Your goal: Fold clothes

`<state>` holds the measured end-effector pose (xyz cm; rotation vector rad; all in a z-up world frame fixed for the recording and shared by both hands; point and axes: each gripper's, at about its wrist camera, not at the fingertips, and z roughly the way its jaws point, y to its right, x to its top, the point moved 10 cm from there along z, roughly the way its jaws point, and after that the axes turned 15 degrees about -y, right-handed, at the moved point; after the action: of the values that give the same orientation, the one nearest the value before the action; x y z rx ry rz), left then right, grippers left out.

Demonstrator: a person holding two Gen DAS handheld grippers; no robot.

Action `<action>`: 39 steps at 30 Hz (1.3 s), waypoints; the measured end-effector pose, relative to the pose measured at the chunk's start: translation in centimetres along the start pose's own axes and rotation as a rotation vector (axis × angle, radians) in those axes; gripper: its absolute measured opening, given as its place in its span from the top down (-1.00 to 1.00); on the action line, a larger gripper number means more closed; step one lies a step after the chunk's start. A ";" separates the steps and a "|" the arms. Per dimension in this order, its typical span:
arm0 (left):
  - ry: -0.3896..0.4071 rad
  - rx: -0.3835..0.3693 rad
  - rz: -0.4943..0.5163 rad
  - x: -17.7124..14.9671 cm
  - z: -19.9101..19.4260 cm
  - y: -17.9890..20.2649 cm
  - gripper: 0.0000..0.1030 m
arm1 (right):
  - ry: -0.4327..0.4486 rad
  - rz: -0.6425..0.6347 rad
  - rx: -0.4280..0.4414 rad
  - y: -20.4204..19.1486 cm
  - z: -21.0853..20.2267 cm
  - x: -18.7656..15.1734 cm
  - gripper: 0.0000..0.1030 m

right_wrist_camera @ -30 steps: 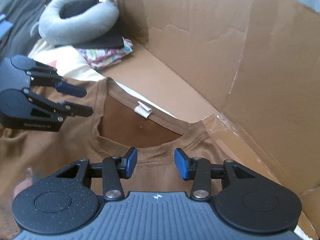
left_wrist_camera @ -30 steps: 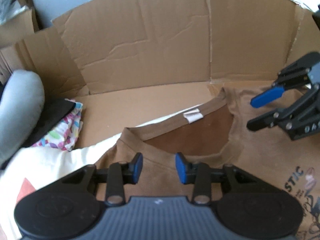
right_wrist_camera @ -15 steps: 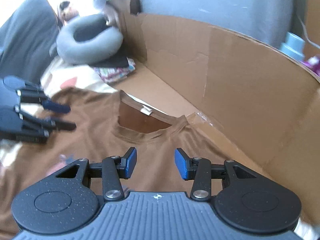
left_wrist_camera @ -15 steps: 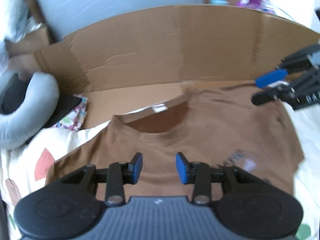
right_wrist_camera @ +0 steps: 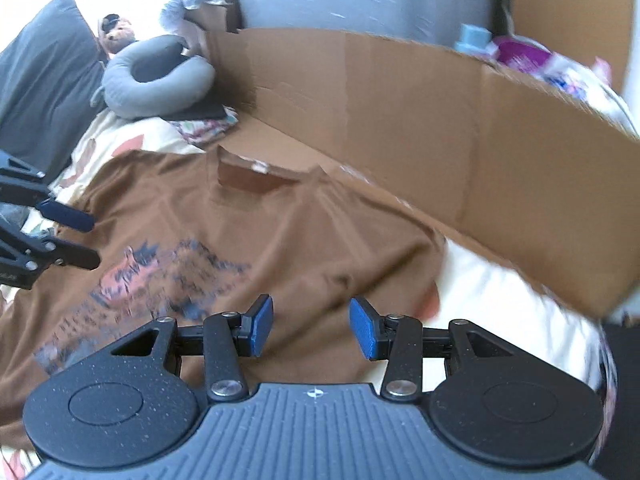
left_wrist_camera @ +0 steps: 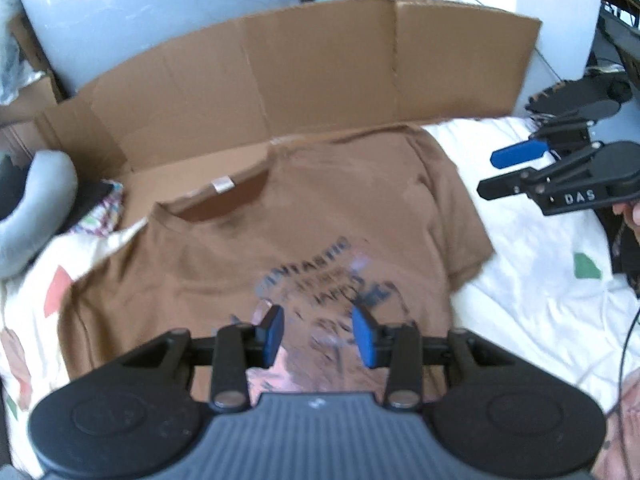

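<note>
While your left gripper [left_wrist_camera: 318, 334] and right gripper [right_wrist_camera: 312, 326] tilt downward above the brown T-shirt [left_wrist_camera: 280, 240], fingers parted and empty, both have pulled back from its collar.

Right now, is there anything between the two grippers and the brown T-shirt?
Nothing visible. The left gripper and right gripper hang over the brown T-shirt, jaws open and empty, with only air between them and the cloth.
</note>
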<state>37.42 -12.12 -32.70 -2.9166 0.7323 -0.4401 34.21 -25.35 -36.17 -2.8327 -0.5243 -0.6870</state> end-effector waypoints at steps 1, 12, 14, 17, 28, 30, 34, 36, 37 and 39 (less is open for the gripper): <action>-0.003 -0.006 -0.007 -0.3 0.1 0.4 0.18 | -0.003 0.013 -0.003 0.3 0.1 -0.7 0.04; 0.006 -0.063 -0.029 -1.3 2.5 5.3 0.16 | -0.052 0.200 0.038 2.6 3.7 -5.7 0.04; 0.011 -0.097 -0.023 -1.2 2.8 6.3 0.07 | -0.066 0.221 0.054 2.7 4.6 -6.3 0.04; 0.010 -0.104 -0.002 -1.3 3.7 7.8 0.04 | -0.077 0.258 0.080 2.7 5.5 -6.9 0.05; -0.037 -0.015 0.072 -2.7 8.9 8.8 0.09 | -0.103 0.345 0.183 2.5 8.3 -6.7 0.06; -0.040 -0.001 0.091 -2.8 9.3 8.5 0.36 | -0.094 0.371 0.227 2.5 8.7 -6.5 0.30; -0.035 -0.057 0.048 -2.3 8.5 6.8 0.91 | -0.115 0.344 0.273 2.2 8.9 -6.0 0.97; -0.029 -0.099 0.017 -2.0 7.5 6.0 0.92 | -0.110 0.319 0.261 2.5 8.2 -5.7 0.98; -0.025 -0.121 0.002 -1.8 7.0 5.6 0.93 | -0.108 0.305 0.250 2.6 7.8 -5.5 0.98; -0.010 -0.170 -0.026 -1.3 5.9 5.0 0.93 | -0.103 0.288 0.218 3.2 6.9 -5.3 0.98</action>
<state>35.90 -15.72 -39.52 -3.0867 0.7663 -0.3835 33.85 -28.16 -45.02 -2.6704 -0.1846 -0.4052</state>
